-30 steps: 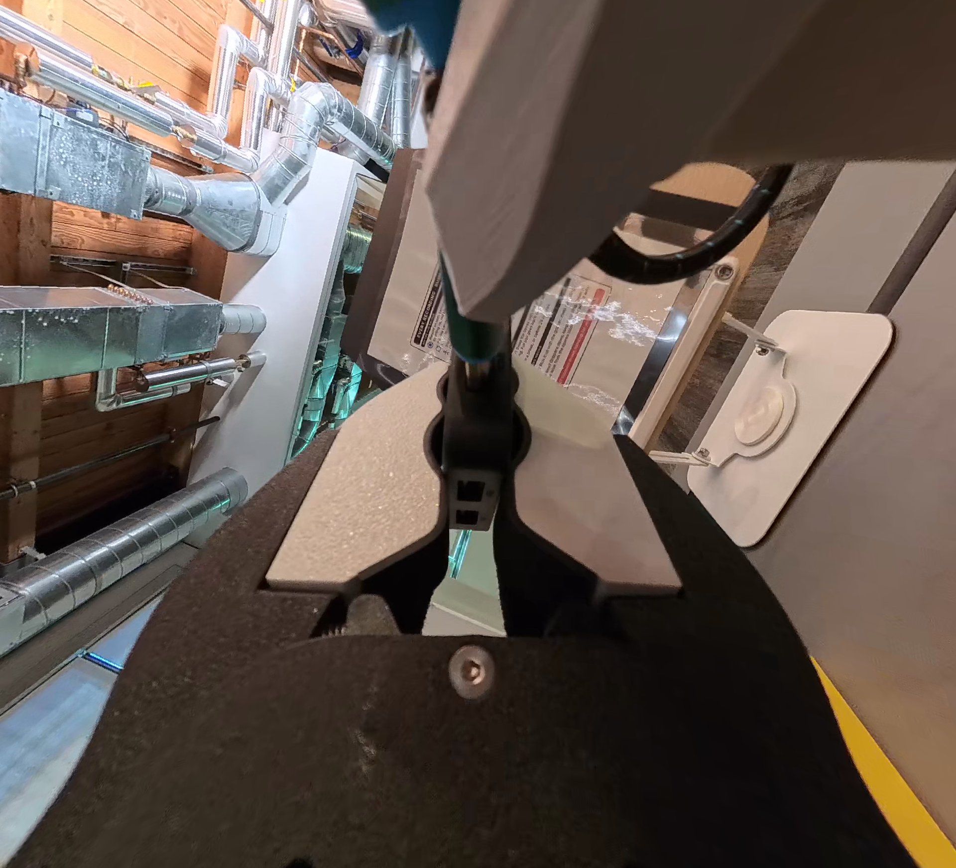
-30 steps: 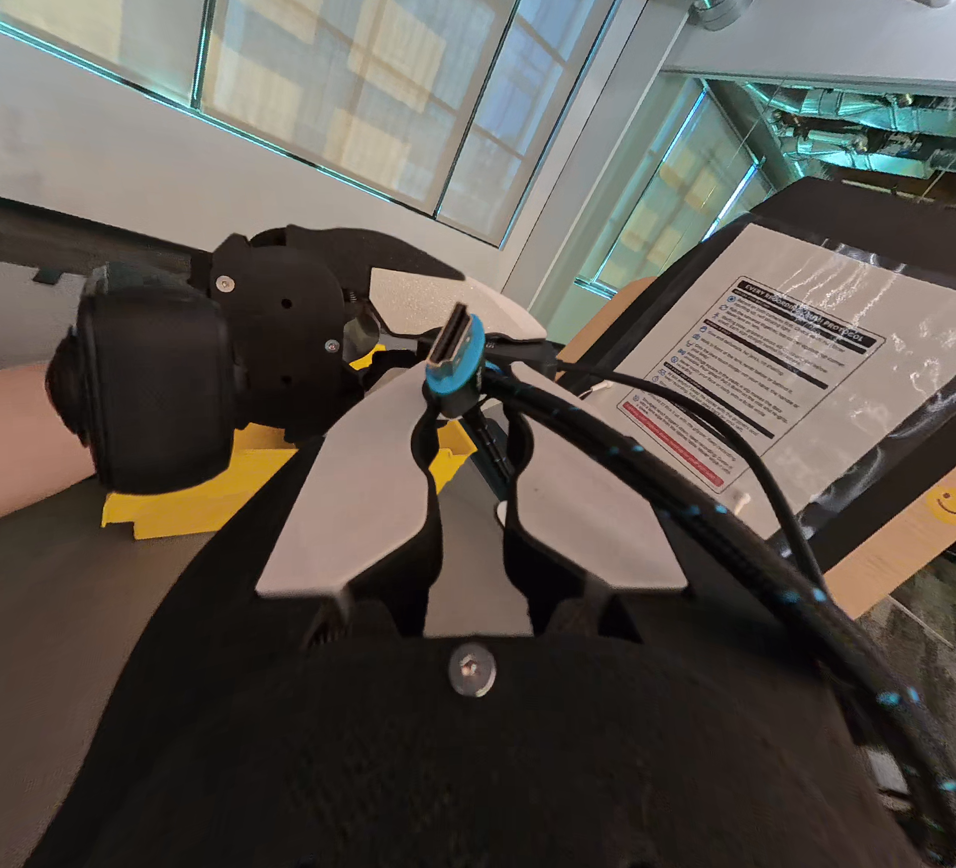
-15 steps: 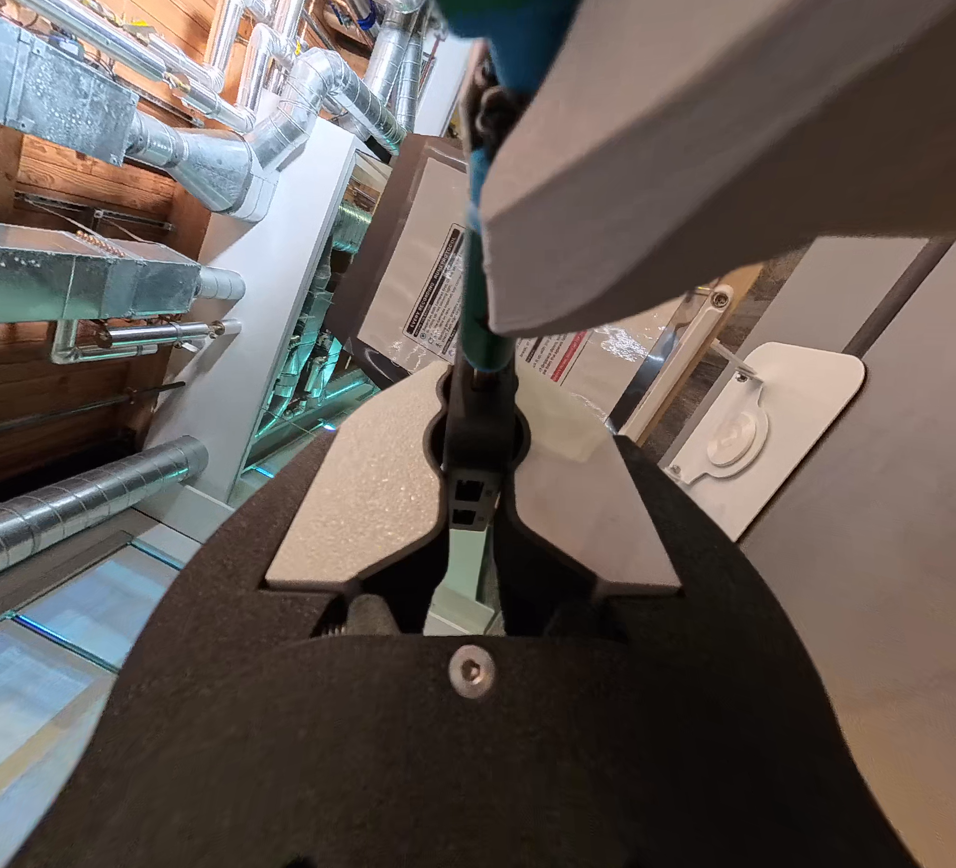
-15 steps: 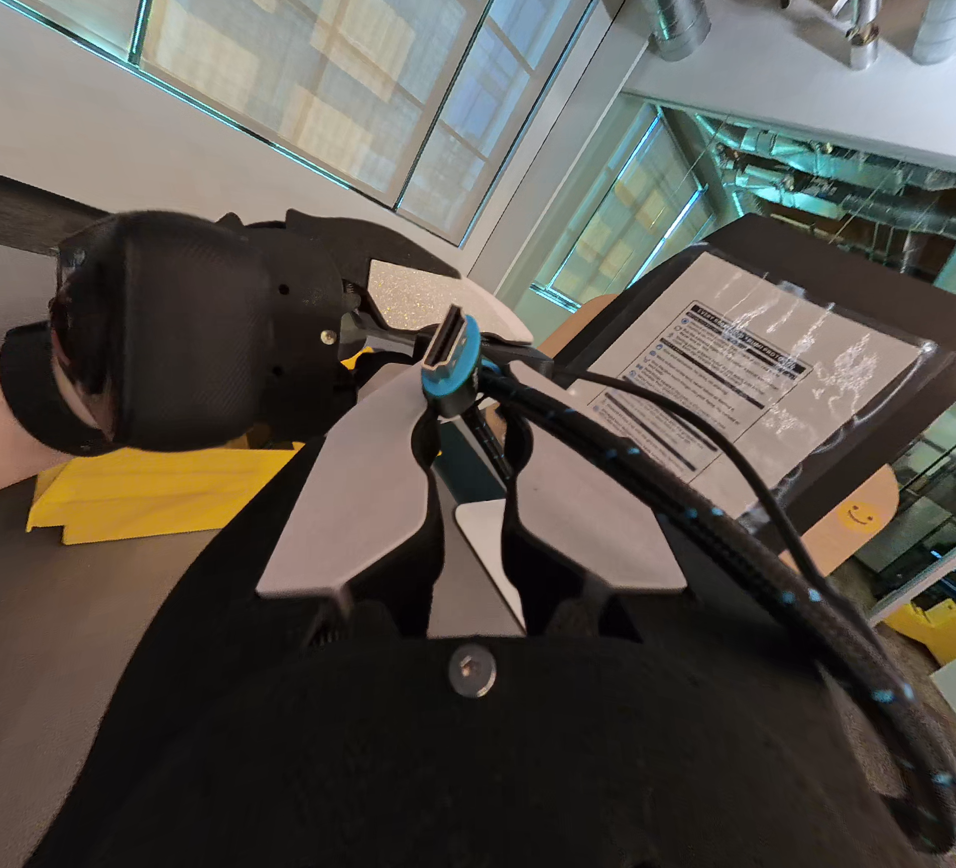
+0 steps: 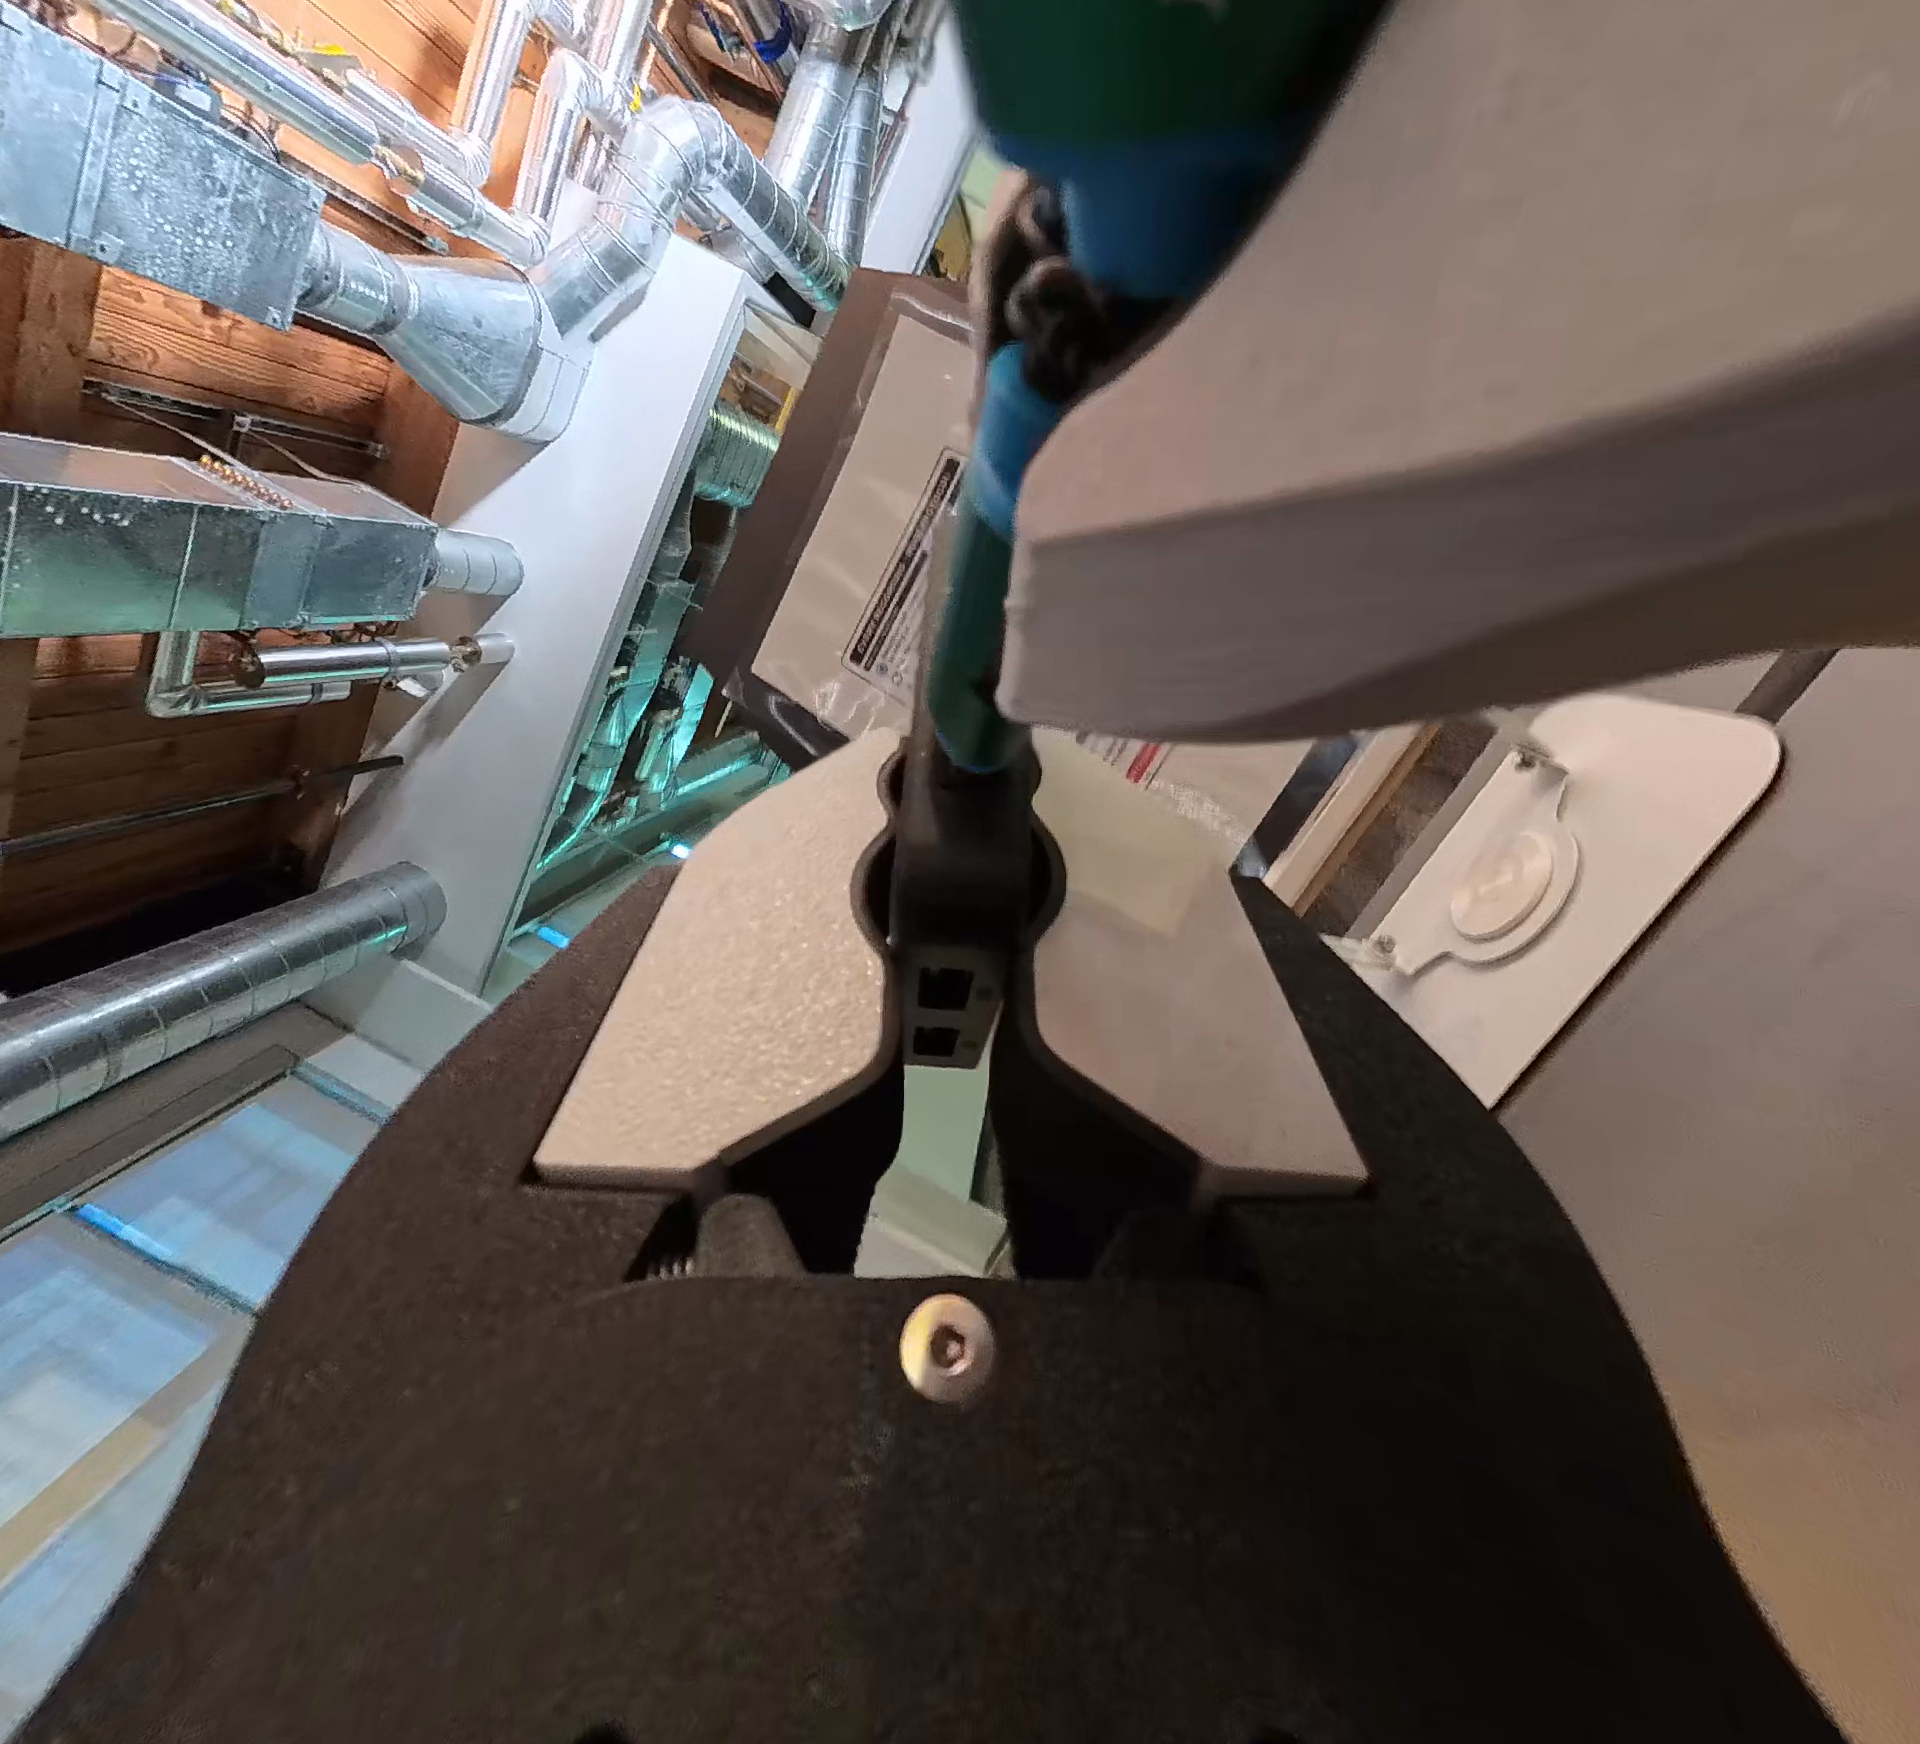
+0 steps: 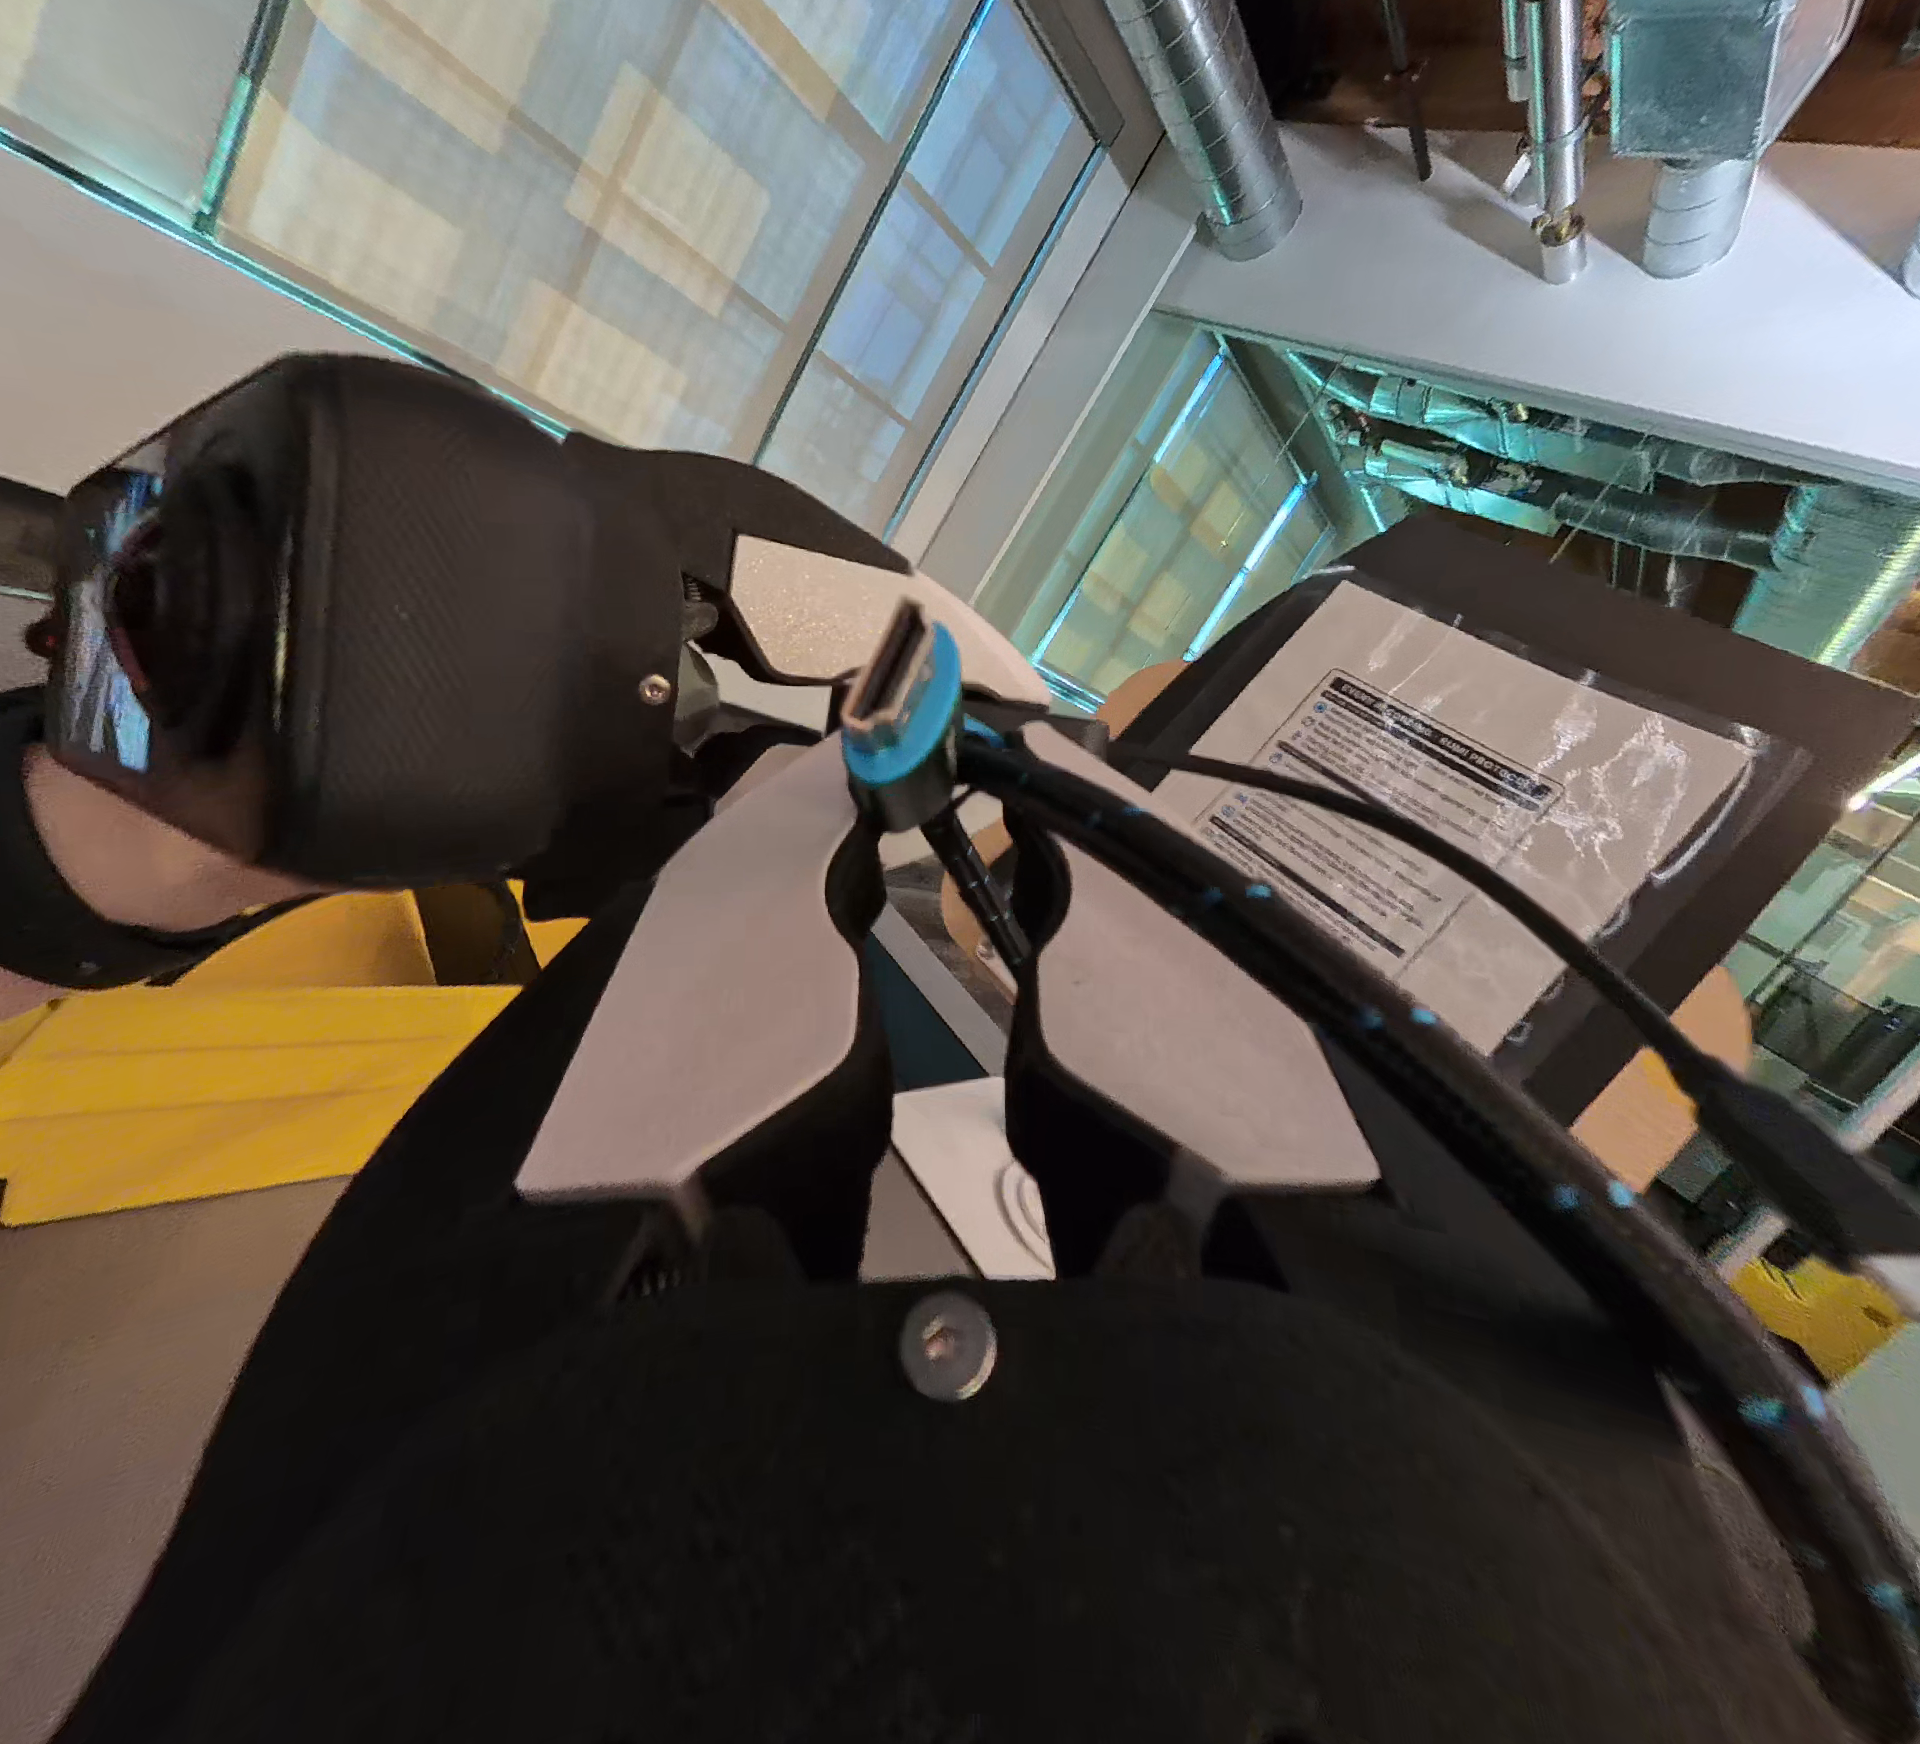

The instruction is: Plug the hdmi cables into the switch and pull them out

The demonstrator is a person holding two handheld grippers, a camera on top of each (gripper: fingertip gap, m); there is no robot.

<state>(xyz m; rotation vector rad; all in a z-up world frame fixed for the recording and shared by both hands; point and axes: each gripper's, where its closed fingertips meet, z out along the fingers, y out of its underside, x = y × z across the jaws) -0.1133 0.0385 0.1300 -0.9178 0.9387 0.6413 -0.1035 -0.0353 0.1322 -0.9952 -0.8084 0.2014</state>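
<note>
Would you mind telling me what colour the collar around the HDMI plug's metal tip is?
Bright blue; the HDMI plug has a black body behind it. It shows best in the right wrist view.

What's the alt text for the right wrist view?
The right gripper is shut on a braided black HDMI cable just behind its blue-collared plug, whose bare metal end points up and away, unplugged. The left gripper is close behind it to the left, with windows and ceiling ducts beyond.
</note>
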